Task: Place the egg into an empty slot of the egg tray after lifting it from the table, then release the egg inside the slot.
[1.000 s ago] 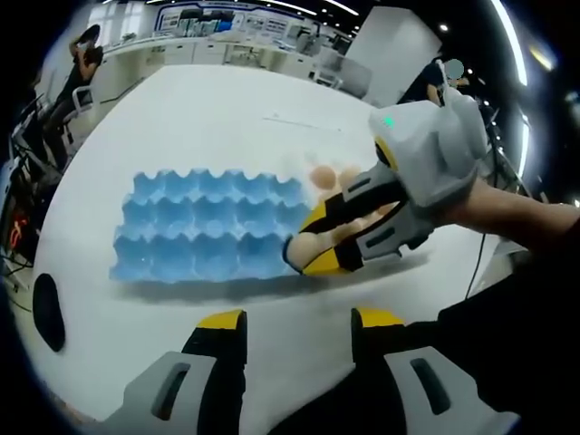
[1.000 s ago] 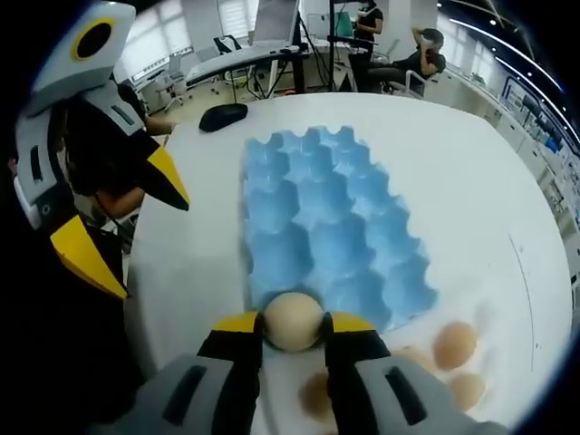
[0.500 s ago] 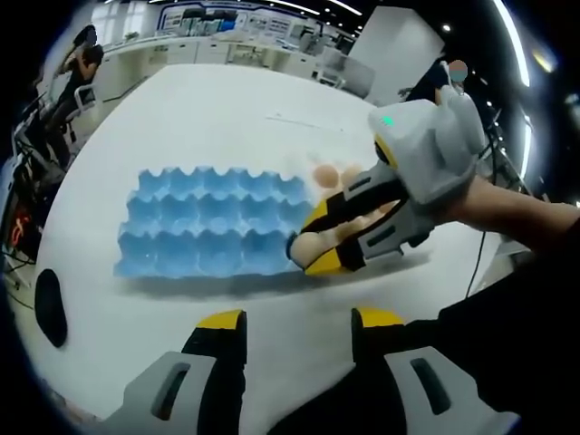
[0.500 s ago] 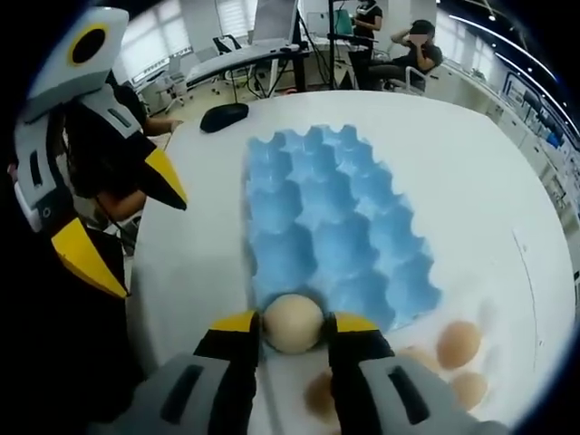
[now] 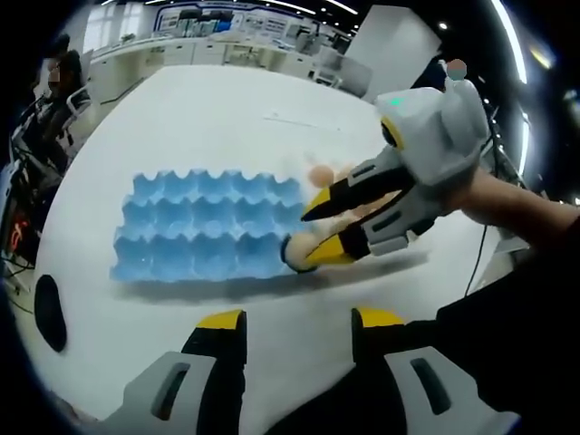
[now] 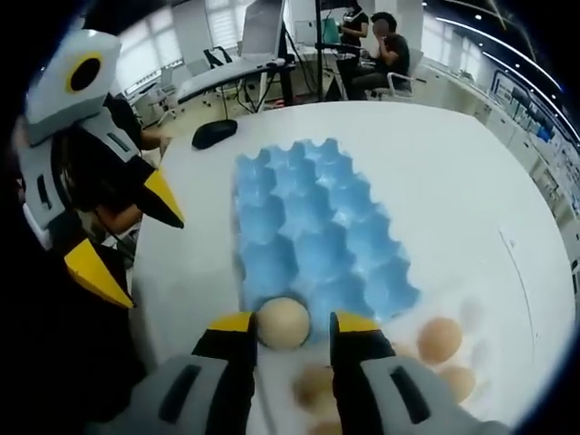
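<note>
Now the right gripper [image 6: 292, 323] is seen with its jaws spread wider than half a second ago, so the egg [image 6: 282, 322] is judged released in a near corner slot of the blue egg tray [image 6: 313, 227], while the left gripper [image 5: 296, 319] is held spread and empty.

We see the egg [image 6: 282, 323] in the egg tray [image 6: 317, 236]'s nearest corner slot. Our right gripper [image 6: 288, 331] stands parted around it. Three eggs [image 6: 439, 340] lie beside the tray.
</note>
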A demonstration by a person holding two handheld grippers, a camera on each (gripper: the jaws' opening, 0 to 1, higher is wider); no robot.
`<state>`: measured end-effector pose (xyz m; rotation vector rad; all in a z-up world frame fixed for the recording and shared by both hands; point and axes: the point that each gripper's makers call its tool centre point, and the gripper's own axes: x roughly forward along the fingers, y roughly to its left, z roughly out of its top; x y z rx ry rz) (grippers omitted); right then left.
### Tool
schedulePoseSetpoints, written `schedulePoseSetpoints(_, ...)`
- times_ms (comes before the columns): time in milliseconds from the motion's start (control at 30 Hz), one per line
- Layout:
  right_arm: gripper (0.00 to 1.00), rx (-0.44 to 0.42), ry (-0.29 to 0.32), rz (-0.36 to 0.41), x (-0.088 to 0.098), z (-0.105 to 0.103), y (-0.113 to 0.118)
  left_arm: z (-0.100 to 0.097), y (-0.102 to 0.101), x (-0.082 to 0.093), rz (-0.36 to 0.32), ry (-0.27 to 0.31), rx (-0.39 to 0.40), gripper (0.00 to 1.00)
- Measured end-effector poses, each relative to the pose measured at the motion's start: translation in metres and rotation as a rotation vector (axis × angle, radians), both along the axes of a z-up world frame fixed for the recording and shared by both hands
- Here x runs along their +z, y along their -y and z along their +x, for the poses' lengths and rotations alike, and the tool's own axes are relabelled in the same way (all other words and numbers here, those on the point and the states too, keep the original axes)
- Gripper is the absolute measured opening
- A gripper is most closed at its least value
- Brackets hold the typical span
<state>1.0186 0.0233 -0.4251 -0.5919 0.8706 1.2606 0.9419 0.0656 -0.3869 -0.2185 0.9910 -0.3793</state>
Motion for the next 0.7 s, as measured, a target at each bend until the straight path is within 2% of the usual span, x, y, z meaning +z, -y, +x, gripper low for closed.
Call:
schedulePoseSetpoints(467,0.33,-0.050,0.020,0.024,0.016,0.013,0.024,-0.003,0.002,-0.003,0.000,-0.013,-0.004,0.47)
schedulePoseSetpoints(700,0.33,-0.075,0.021,0.019,0.016,0.014,0.037,-0.001,0.002,-0.002,0.001,-0.007,-0.007,0.47)
